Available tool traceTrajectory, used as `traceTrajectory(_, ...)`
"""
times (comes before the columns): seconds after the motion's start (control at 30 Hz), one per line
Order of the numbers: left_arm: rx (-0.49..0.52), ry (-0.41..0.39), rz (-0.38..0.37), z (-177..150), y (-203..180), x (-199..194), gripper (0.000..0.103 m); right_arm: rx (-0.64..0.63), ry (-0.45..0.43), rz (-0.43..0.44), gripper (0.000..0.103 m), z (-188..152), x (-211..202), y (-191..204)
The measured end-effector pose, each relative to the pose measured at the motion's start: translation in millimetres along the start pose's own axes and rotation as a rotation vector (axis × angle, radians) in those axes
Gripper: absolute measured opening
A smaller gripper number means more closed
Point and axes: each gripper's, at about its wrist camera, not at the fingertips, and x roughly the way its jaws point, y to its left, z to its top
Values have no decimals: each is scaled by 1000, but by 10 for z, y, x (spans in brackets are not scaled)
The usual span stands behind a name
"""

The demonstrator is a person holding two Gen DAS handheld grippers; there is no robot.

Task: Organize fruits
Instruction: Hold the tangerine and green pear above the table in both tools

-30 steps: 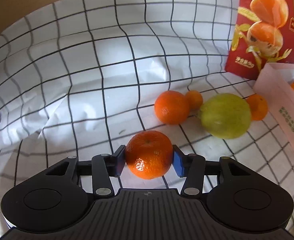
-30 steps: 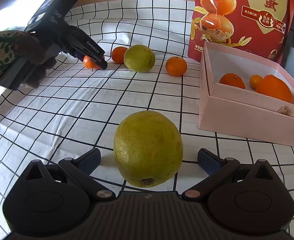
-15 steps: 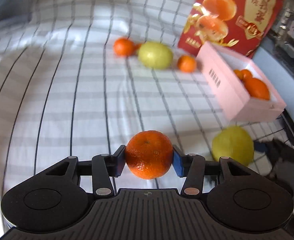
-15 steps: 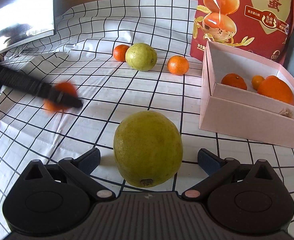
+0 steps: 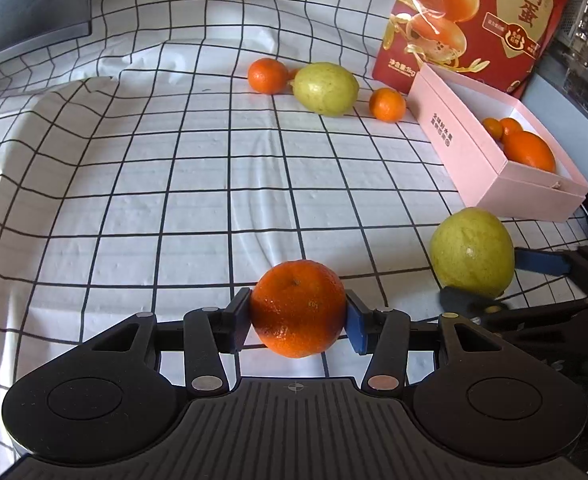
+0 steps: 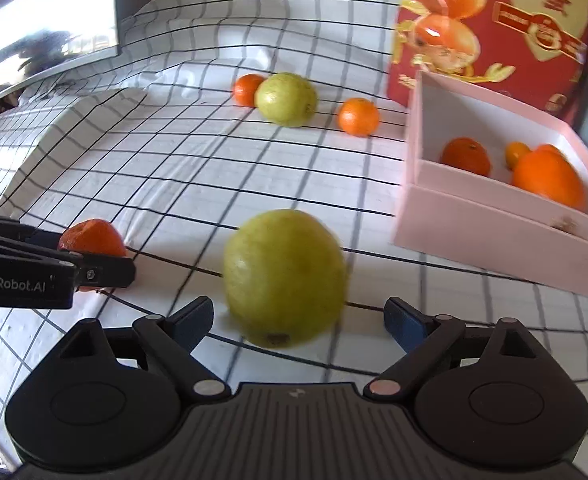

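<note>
Right wrist view smeared by motion blur: near guava [image 6: 285, 278] soft-edged, red bag [image 6: 505, 28] print unreadable. 
Left gripper [image 6: 90, 272] cut by left edge there, hides lower part of held tangerine [image 6: 92, 237]. 
Far small orange [image 5: 294, 74] mostly hidden behind far guava [image 5: 325, 88]. 
Pink box [image 5: 465, 148] wall hides lower parts of fruits inside; box label too small to read. 
Right gripper [image 5: 505, 280] cut by right edge in left wrist view; contact of its pads with guava unclear. 
Screen [image 6: 42, 24] cut off, washed out.

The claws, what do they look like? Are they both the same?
Yes, they match. The left claw and the right claw are black plastic with two round humps, silver rivets, ribbed middles and blue finger pads. White "GenRobot.AI" lettering runs along the left one's side.
</note>
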Motion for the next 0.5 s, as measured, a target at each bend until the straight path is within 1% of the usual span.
traceTrajectory(0.17, 13, -1, 1, 1, -6, 10, 53, 18, -1, 6, 93, 13, -50, -76)
traceTrajectory(0.27, 18, -1, -5, 2, 5, 12, 53, 44, 7, 28, 93, 52, -7, -63)
traceTrajectory(0.37, 16, -2, -11, -1, 13, 8, 53, 42, 12, 43, 90, 89, 53, -6)
traceTrajectory(0.5, 14, -4, -13, -7, 12, 2, 53, -1, 22, 25, 83, 117, 157, 79)
